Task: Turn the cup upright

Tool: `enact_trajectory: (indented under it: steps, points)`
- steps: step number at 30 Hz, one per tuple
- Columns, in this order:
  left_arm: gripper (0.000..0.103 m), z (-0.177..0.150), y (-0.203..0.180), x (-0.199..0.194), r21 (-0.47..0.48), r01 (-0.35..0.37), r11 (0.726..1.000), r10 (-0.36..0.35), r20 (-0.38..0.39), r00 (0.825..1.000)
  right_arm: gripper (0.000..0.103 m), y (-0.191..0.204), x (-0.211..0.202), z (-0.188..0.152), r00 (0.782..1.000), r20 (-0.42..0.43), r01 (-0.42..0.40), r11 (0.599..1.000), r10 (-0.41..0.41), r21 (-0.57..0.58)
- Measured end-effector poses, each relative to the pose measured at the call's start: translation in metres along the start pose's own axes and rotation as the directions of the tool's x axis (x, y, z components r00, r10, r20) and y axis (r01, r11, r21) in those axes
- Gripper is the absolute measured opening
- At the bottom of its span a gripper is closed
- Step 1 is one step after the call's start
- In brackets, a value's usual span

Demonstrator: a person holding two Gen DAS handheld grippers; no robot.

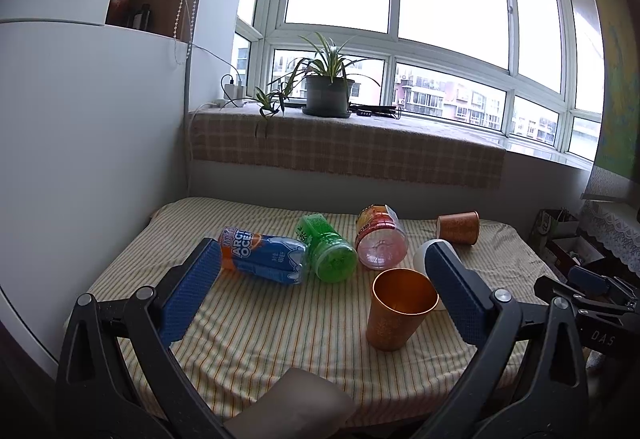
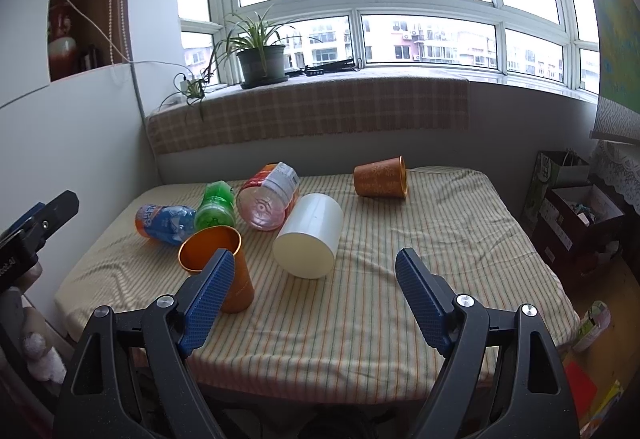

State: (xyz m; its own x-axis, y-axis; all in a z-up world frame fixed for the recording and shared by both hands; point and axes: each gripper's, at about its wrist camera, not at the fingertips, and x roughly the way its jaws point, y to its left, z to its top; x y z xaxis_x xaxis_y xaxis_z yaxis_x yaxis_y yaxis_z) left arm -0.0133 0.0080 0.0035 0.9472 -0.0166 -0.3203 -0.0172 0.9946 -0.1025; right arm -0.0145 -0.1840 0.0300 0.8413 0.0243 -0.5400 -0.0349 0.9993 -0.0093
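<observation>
Right wrist view: both tongs (image 2: 310, 293) (image 1: 322, 289) hang released over a striped worktop (image 2: 360, 319); one orange cup (image 2: 218, 259) upright, another orange cup (image 2: 380, 177) toppled near the far edge.

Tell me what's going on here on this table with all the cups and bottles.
A person holds two hand-held grippers over a striped-cloth table, both open and holding nothing. One copper metal cup already stands upright near the left hand-held gripper. A second copper cup lies on its side at the far edge, and a white cylindrical cup lies on its side ahead of the right hand-held gripper. Three plastic bottles lie behind.
</observation>
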Motion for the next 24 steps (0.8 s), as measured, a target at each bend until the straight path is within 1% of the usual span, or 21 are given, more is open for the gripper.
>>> enact_trajectory:
  steps: [4, 11, 24]
  points:
    - [0.103, -0.0009, 0.0001, 0.0007, 0.002, -0.003, 1.0, 0.003, 0.003, 1.0, 0.083, -0.0028, 0.0023, -0.0008, 1.0, -0.012, -0.005, 1.0, 0.006, 0.018]
    - [0.103, -0.0013, 0.0003, 0.0014, 0.005, -0.006, 1.0, 0.006, 0.002, 1.0, 0.083, -0.002, 0.0032, -0.001, 1.0, -0.017, -0.01, 1.0, 0.01, 0.013]
    - [0.103, -0.0005, 0.0054, 0.0028, 0.008, -0.032, 0.999, 0.032, 0.006, 0.999, 0.083, -0.003, 0.0076, -0.0025, 0.999, -0.031, -0.014, 1.0, 0.014, 0.022]
